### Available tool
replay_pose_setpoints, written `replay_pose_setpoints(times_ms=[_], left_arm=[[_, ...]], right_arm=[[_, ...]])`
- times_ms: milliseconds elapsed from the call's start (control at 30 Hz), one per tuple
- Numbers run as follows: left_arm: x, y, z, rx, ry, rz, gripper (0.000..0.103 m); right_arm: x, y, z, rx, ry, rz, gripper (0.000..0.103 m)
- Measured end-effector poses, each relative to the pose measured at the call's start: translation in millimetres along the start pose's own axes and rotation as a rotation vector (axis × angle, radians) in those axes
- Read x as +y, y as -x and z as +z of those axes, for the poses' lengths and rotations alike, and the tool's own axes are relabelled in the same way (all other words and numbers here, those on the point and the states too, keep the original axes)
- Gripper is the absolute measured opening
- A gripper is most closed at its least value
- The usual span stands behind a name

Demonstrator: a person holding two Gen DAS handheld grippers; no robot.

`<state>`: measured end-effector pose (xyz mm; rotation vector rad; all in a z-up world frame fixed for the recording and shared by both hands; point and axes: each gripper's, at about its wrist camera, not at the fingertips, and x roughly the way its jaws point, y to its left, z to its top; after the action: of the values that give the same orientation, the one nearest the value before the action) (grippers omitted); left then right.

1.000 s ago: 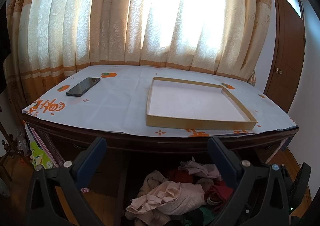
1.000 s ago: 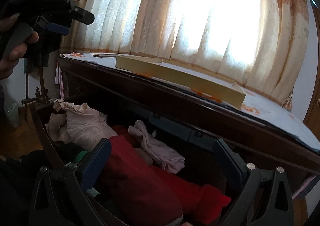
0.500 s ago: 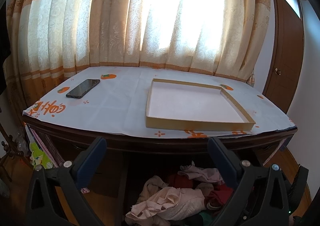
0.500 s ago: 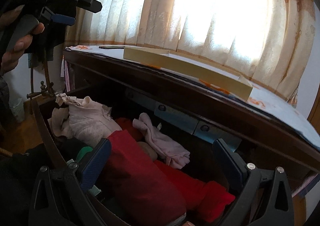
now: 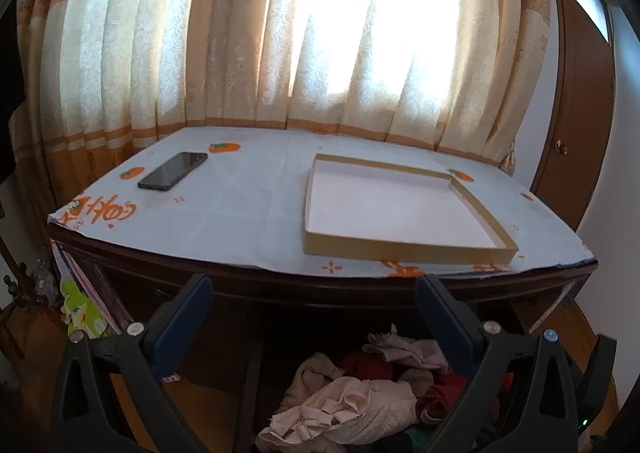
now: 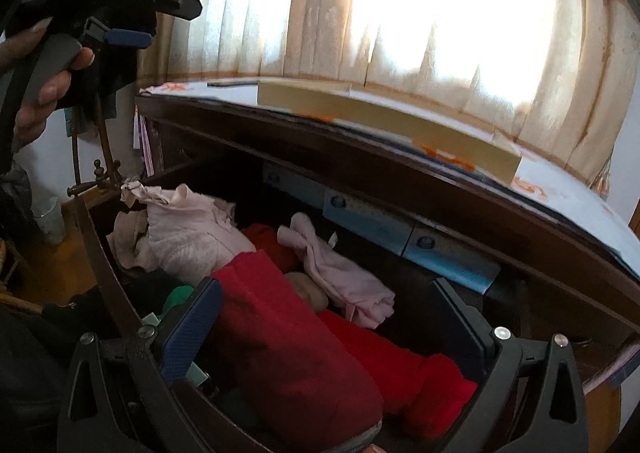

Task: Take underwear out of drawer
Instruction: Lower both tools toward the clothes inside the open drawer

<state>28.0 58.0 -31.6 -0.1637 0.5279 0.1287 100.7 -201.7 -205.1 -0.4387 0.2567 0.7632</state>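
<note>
We see the left hand-held gripper [image 5: 314,317] w/ its fingers spread wide and nothing between them, held above the bench [image 5: 248,213] edge and looking across the top. In the right wrist view a hand [image 6: 44,81] grips its handle at upper left. The bench wears a white cloth w/ orange prints; on it lie a dark phone [image 5: 173,170] at left and a shallow, bare cardboard tray [image 5: 404,249] at right, well apart. Striped orange-and-cream curtains [image 5: 280,33] hang behind, a brown door [image 5: 576,101] at far right.

The right hand-held gripper [image 6: 326,323] is also wide, holding nothing, low over the open drawer [image 6: 100,253] below the bench top. The underwear sits in that drawer as a loose heap: a pale pink quilted piece [image 6: 188,233] at left, draped partly over the drawer's left wall, a smaller pink piece [image 6: 340,277] in the middle toward the back, and red garments [image 6: 288,349] nearest the gripper, between its fingers in view. We can't tell whether the fingers touch the red fabric. A bit of green fabric [image 6: 176,297] shows beside the left finger. From the left wrist view the same heap [image 5: 360,401] shows at bottom centre.
</note>
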Motion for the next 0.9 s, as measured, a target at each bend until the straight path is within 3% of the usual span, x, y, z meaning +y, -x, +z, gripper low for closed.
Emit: replay_pose_setpoints(times_ms=[233,333,533,900], left_arm=[[-11,-14,-7,0.044,-0.070,-0.015,0.103],[-10,-22,-10,0.079,-0.067,-0.041,0.103],[-12,-36,-21,0.145,-0.105,-0.053,0.103],[-17,-51,-36,0.230,-0.126,-0.073,0.103]], right_arm=[[-13,-4,5,0.069,-0.074,0.097,0.102],[-16,-2,7,0.071,-0.078,0.100,0.102],[-24,2,13,0.077,-0.048,0.088,0.102],[-30,-6,12,0.216,0.033,0.221,0.102]])
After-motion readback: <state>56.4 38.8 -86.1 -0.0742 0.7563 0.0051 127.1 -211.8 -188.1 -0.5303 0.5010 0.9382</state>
